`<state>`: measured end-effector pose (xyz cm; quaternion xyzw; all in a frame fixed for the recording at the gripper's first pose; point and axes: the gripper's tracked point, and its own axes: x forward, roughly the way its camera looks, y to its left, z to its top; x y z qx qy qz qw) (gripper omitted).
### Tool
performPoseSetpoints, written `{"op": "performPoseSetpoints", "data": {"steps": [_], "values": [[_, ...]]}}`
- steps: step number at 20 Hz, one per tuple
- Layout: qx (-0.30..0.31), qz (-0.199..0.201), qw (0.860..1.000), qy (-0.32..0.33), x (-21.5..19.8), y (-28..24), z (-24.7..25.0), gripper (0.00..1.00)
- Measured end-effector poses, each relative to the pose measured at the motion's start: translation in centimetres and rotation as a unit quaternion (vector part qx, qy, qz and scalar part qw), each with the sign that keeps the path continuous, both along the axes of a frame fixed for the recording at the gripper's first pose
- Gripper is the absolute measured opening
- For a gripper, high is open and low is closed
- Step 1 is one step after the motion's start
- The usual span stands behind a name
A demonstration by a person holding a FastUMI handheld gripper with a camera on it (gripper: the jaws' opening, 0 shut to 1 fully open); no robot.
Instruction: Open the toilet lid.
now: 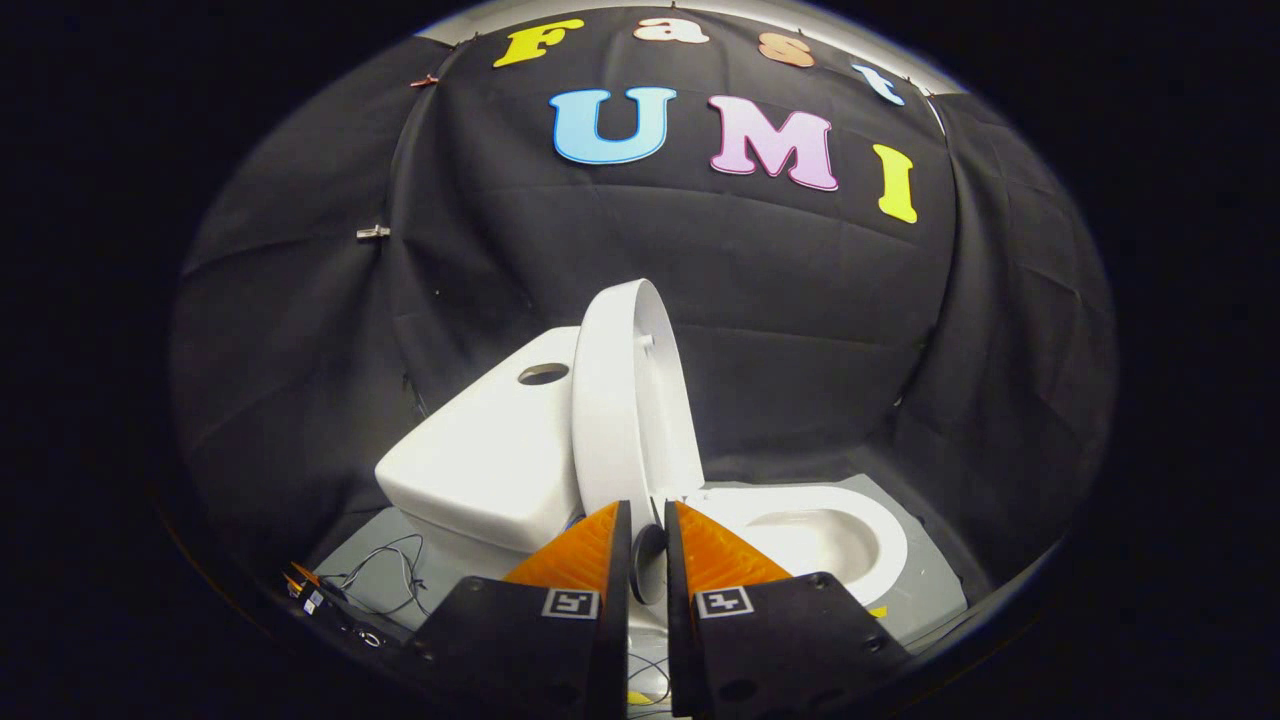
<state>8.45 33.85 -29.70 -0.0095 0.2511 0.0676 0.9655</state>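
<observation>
The white toilet stands side-on to me on a grey floor mat (935,590). Its lid (625,400) is raised upright and leans back against the tank (480,470). The bowl rim (880,530) lies uncovered to the right of the lid. My gripper (648,510) sits low, just in front of the lid's lower edge near the hinge. Its orange fingers (585,545) stand close together with only a narrow slit between them, and I see nothing pressed between them. A small dark round part shows in the slit lower down.
The tank's top has a round hole (543,374). Loose cables (385,575) and a small device lie on the floor left of the tank. Black cloth walls close in behind and on both sides.
</observation>
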Motion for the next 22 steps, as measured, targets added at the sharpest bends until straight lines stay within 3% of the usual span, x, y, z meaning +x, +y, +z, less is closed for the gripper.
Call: {"op": "performPoseSetpoints", "data": {"steps": [10,11,17,22], "values": [[-0.025,0.002,1.000,-0.011,0.2,0.2,0.2,0.22],[-0.022,0.002,1.000,-0.010,0.1,0.4,0.2,0.28],[-0.035,0.016,0.999,-0.019,-0.3,0.4,1.0,0.97],[-0.010,0.027,0.999,-0.027,-0.7,0.5,3.0,0.99]]}}
